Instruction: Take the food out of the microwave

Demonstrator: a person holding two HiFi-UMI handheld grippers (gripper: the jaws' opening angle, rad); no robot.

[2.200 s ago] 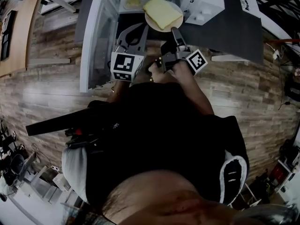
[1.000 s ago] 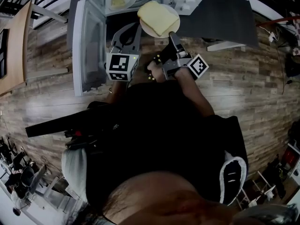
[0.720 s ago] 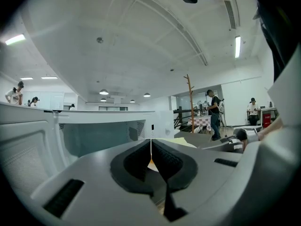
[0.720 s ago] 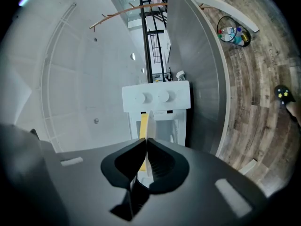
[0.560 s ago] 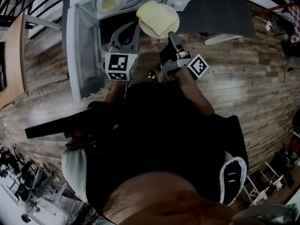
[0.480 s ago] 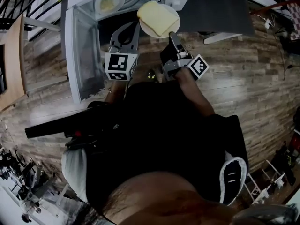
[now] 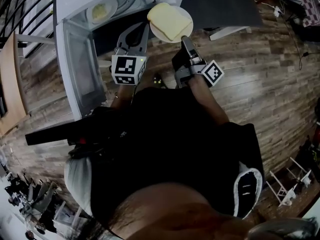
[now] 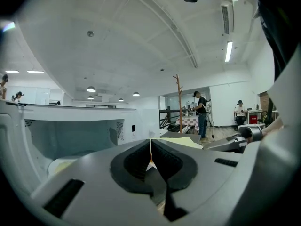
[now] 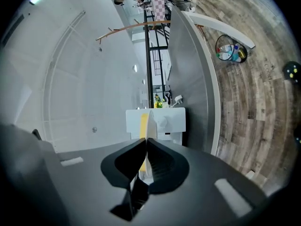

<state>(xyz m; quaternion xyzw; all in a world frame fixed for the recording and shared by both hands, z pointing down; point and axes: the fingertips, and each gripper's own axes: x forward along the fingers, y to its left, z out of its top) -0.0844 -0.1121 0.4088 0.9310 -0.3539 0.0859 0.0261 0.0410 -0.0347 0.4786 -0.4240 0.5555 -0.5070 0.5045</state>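
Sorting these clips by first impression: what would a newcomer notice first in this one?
A white plate carrying a pale yellow slice of food stands out at top centre, just outside the open microwave. Its rim is pinched by the right tongs. A second plate with something yellow on it sits inside the microwave at upper left.
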